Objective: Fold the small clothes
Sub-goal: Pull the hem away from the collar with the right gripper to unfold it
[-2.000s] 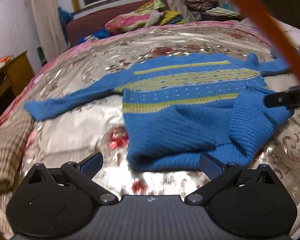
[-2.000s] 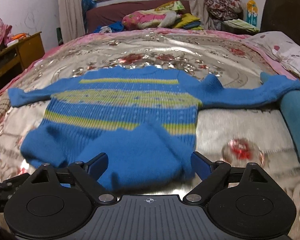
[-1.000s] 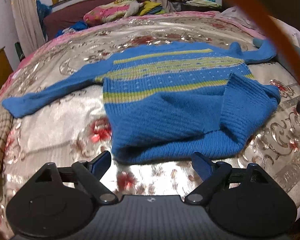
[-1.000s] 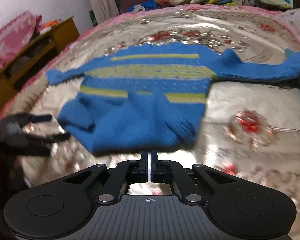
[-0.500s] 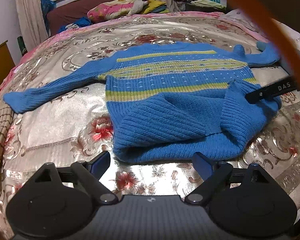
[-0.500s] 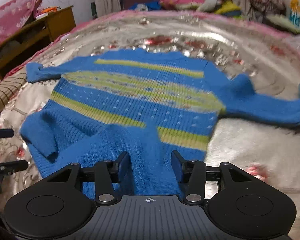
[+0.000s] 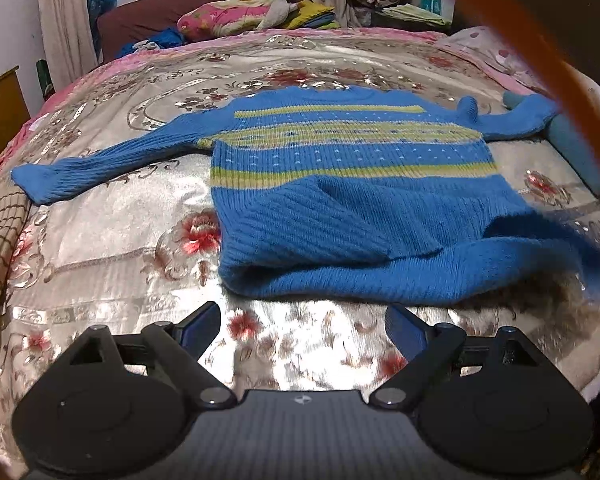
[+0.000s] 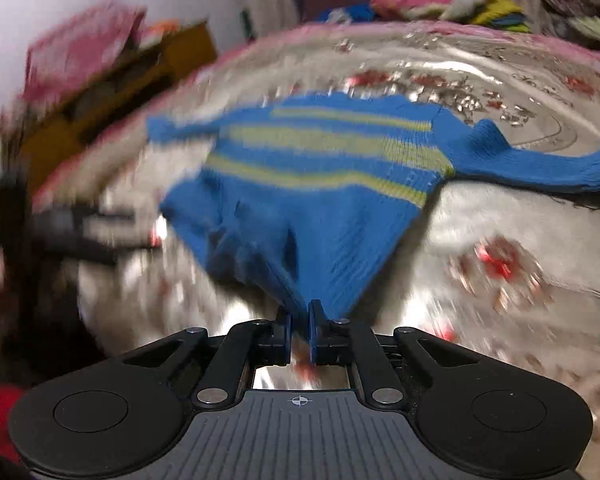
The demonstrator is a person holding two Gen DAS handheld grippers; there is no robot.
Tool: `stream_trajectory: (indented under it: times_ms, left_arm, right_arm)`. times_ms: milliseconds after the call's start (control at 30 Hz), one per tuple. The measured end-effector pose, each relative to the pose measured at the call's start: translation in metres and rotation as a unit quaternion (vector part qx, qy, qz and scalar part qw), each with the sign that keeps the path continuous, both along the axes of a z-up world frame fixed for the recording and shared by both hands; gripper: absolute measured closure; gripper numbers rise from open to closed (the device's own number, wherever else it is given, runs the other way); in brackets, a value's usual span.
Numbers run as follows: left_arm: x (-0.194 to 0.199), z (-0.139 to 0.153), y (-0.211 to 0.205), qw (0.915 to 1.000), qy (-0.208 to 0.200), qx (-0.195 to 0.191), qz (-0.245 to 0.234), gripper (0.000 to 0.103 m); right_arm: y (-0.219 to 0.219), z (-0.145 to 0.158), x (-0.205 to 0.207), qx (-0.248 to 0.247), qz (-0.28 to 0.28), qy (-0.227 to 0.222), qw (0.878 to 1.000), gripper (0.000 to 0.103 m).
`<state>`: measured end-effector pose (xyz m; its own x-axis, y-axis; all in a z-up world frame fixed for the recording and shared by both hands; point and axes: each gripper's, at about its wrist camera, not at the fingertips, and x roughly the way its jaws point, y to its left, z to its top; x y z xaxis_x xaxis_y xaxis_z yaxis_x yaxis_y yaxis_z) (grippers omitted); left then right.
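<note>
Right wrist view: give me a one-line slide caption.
Right gripper shut on the hem of the blue striped sweater, lifting it off the floral bedspread.

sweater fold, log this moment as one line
right gripper: shut on sweater hem, lifted | left gripper: open, empty | sleeves: spread on bedspread

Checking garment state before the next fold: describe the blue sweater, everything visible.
The blue sweater is a ribbed knit with yellow-green stripes, lying flat on the shiny floral bedspread, both sleeves spread outward. Its hem is rumpled and partly doubled over. The right gripper is shut on the hem, lifting it to a peak; the left gripper is open and apart from it.
</note>
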<state>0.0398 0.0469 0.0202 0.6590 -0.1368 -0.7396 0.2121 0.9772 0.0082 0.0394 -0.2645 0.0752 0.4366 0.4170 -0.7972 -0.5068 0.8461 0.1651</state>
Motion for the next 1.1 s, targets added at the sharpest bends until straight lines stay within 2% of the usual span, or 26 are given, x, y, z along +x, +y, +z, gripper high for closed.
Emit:
stream_trajectory:
  times_ms: [100, 167, 300, 367, 467, 567, 700, 800, 867, 967, 1033, 1100]
  left_arm:
    - [-0.004, 0.001, 0.001, 1.0000, -0.006, 0.008, -0.001, 0.008]
    - [-0.002, 0.003, 0.001, 0.9998, -0.013, 0.012, -0.001, 0.008]
    - [-0.001, 0.008, 0.003, 0.9997, -0.022, 0.011, -0.001, 0.008]
    - [-0.003, 0.008, 0.005, 0.9996, -0.025, 0.011, 0.003, 0.008]
    - [-0.009, 0.006, 0.013, 0.9996, -0.023, 0.007, 0.014, 0.008]
    - [-0.015, 0.002, 0.024, 0.9995, -0.018, 0.001, 0.027, 0.008]
    - [-0.017, 0.001, 0.040, 0.9987, -0.020, -0.015, 0.045, 0.008]
    - [-0.016, 0.000, 0.051, 0.9978, -0.021, -0.030, 0.055, 0.008]
    - [-0.016, -0.001, 0.057, 0.9972, -0.021, -0.037, 0.061, 0.008]
    - [-0.017, 0.000, 0.069, 0.9964, -0.023, -0.042, 0.071, 0.008]
    - [-0.019, 0.003, 0.077, 0.9957, -0.025, -0.044, 0.078, 0.008]
    - [-0.021, 0.006, 0.085, 0.9948, -0.029, -0.045, 0.086, 0.008]
  right_arm:
    - [0.004, -0.010, -0.015, -0.067, 0.014, -0.002, 0.998, 0.091]
    - [0.003, -0.009, -0.019, -0.084, 0.005, -0.009, 0.996, 0.091]
    - [0.011, 0.011, -0.015, -0.054, -0.023, -0.052, 0.997, 0.089]
    - [0.031, 0.017, -0.009, -0.022, -0.013, -0.073, 0.997, 0.086]
    - [0.076, 0.012, 0.005, 0.008, 0.028, -0.089, 0.996, 0.076]
    - [0.127, -0.002, 0.024, 0.012, 0.075, -0.101, 0.992, 0.072]
    - [0.177, -0.019, 0.052, -0.002, 0.106, -0.108, 0.989, 0.058]
    - [0.200, -0.034, 0.073, -0.022, 0.112, -0.103, 0.988, 0.057]
    - [0.207, -0.045, 0.080, -0.037, 0.109, -0.089, 0.989, 0.059]
    - [0.209, -0.050, 0.089, -0.015, 0.092, -0.035, 0.995, 0.094]
    - [0.207, -0.044, 0.090, 0.023, 0.084, -0.003, 0.996, 0.098]
    - [0.206, -0.038, 0.087, 0.061, 0.082, 0.026, 0.994, 0.099]
